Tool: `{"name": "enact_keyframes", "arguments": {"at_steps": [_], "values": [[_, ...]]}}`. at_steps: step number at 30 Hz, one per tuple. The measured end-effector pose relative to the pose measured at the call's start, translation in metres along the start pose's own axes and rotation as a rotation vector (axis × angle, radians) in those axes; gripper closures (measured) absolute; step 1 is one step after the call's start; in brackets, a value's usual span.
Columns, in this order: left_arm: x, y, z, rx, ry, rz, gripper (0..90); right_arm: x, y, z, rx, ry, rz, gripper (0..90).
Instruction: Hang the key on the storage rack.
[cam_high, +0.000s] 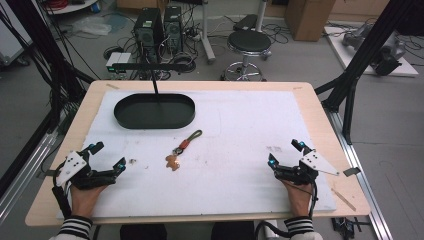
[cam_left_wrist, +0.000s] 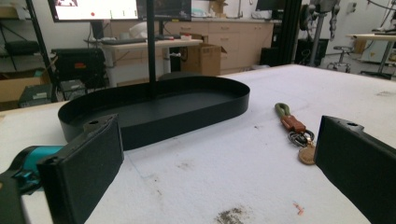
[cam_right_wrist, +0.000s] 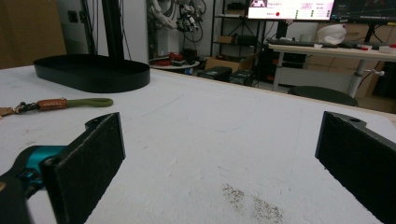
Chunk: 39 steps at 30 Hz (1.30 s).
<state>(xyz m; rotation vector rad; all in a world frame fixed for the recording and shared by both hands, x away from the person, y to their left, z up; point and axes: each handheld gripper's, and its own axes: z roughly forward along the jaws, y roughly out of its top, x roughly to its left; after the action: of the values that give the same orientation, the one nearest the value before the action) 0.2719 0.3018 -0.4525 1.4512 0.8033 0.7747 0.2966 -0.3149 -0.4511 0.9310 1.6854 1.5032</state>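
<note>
The high view shows the full layout: a wooden table (cam_high: 310, 95) covered by a white mat (cam_high: 240, 125), with a black oval tray (cam_high: 154, 111) at the far left of the mat and a keychain (cam_high: 184, 148) lying on the mat near the centre, just in front of the tray and apart from it. The left gripper (cam_high: 107, 156) rests at the near left edge of the mat and the right gripper (cam_high: 286, 151) at the near right edge; both are held in the person's hands, both have their jaws spread wide, and neither has hold of anything. The keychain lies well apart from both, somewhat closer to the left gripper. The left gripper view adds detail not resolved from above: the keychain (cam_left_wrist: 295, 132) consists of an olive cord loop, a brown leather band, a metal ring and a flat tan charm at the near end. It lies to the right of the tray (cam_left_wrist: 187, 109), whose low wall is visible side-on, and just inside the right-hand jaw, with bare mat between the jaws. The right gripper view shows the keychain (cam_right_wrist: 60, 103) from the opposite side, stretched lengthwise at far left, with the tray (cam_right_wrist: 93, 72) behind it and a grey smudge (cam_right_wrist: 254, 203) on the mat between the wide-open jaws.
</note>
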Motion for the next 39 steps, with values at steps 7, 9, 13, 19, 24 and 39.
{"name": "enact_keyframes", "arguments": {"at_steps": [7,9,13,19,24,39], "values": [[0.0,0.001,0.001,0.013,0.002,0.002,2.0,0.001,0.0,0.0,0.001,-0.002,-0.01,0.4],[0.0,0.0,0.0,0.009,0.004,-0.002,2.0,0.001,0.0,0.0,0.001,-0.004,-0.012,0.4],[-0.001,0.0,0.001,0.011,0.005,0.009,2.0,0.001,0.0,0.0,0.0,-0.007,-0.012,0.4],[0.0,0.002,0.003,0.03,0.021,-0.008,2.0,0.001,0.0,0.0,0.001,-0.004,-0.011,0.4],[0.003,0.005,0.004,0.042,0.044,-0.005,2.0,0.0,0.0,0.0,-0.002,-0.002,0.0,0.4],[-0.006,0.074,0.038,0.187,-0.014,0.079,2.0,-0.001,0.0,-0.001,-0.01,0.0,0.012,0.4]]}}
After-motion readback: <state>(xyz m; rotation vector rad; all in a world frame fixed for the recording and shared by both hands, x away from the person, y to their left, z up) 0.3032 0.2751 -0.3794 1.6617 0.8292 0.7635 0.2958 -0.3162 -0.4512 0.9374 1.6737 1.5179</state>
